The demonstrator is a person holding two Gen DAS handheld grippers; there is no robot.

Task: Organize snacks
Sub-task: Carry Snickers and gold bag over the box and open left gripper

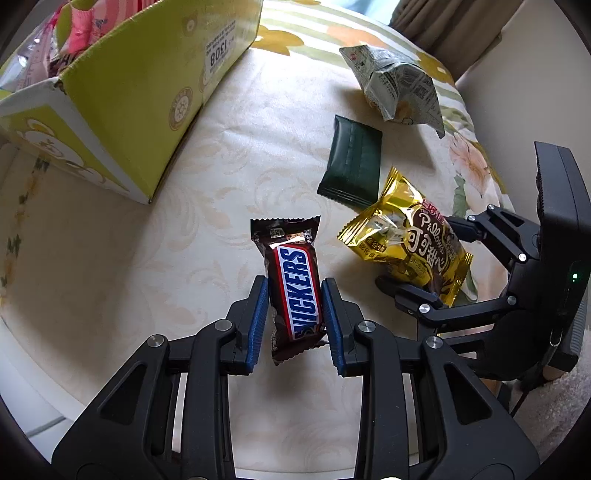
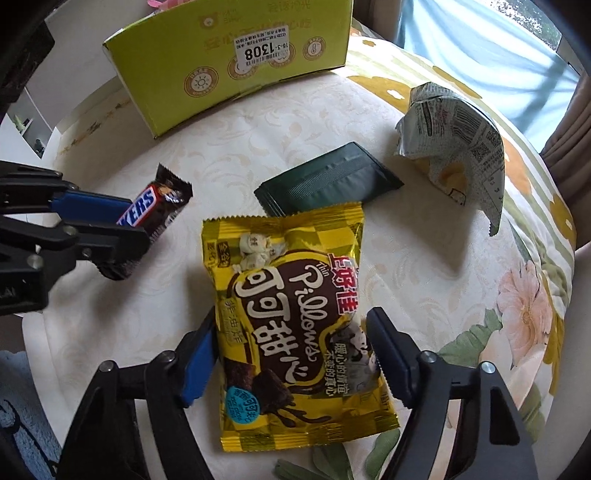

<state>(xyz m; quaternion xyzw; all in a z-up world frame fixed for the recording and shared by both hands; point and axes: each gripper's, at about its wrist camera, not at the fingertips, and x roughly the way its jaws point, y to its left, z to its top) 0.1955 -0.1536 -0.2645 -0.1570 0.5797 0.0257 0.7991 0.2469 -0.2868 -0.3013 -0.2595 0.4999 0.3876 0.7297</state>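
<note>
My left gripper [image 1: 294,314] is clamped on the Snickers [image 1: 293,286], blue pads pressing both long sides, bar pointing away from me over the tablecloth [image 1: 184,258]. My right gripper [image 2: 291,354] straddles the gold bag [image 2: 291,314]; both fingers sit at its edges, but I can't tell if they're actually squeezing it. Dark green packet [image 2: 328,181] lies just beyond the gold bag, touching its far edge. Crumpled pale bag [image 2: 458,147] is far right. Green box [image 2: 236,62] sits far left, pink packs [image 1: 79,33] inside.
</note>
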